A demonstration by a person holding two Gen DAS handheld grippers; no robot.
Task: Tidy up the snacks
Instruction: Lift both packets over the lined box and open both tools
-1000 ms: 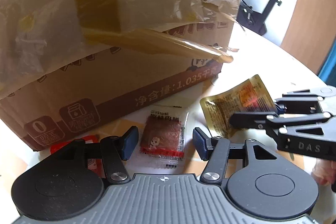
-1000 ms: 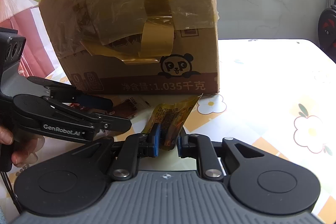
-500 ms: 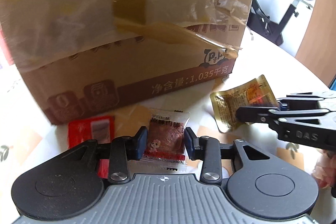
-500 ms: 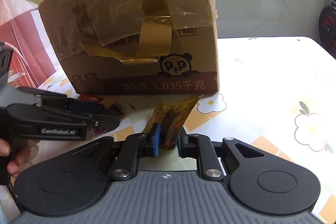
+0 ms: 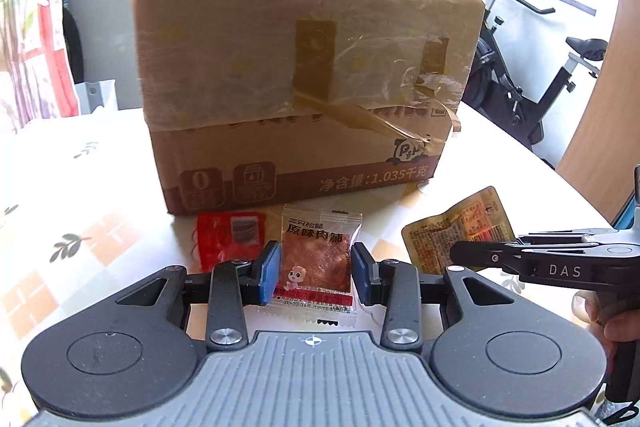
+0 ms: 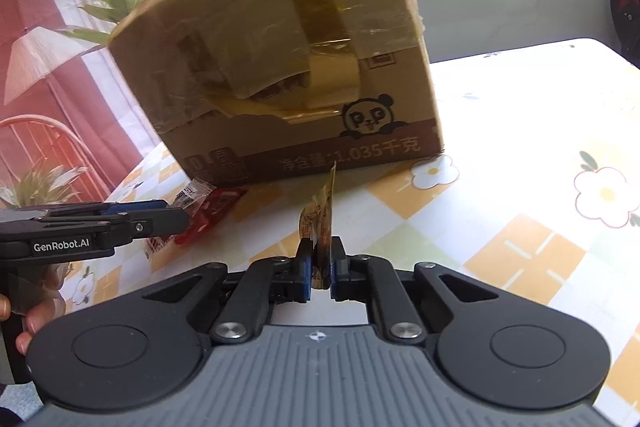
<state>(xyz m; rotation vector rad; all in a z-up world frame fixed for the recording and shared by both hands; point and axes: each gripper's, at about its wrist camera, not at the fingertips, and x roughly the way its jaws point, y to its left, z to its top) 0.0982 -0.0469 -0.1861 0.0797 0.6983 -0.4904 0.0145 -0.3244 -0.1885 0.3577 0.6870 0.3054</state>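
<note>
Cardboard box (image 5: 304, 79) stands on the floral tablecloth (image 6: 520, 131), taped over its front. Left gripper (image 5: 316, 273) is clamped on a clear meat-jerky packet (image 5: 318, 259), its blue pads pressing both side edges, just in front of the box. Beside it, a red packet (image 5: 226, 233) lies on the cloth near the box's lower left corner. Right gripper (image 6: 319, 269) is closing, its pads pinching a gold packet (image 6: 322, 223) held upright and edge-on, off the cloth.

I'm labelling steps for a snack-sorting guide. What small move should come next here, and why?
Probably lift both packets toward the top of the cardboard box: the left tool clamps the jerky packet, and the right tool is closing on the gold packet.
</note>
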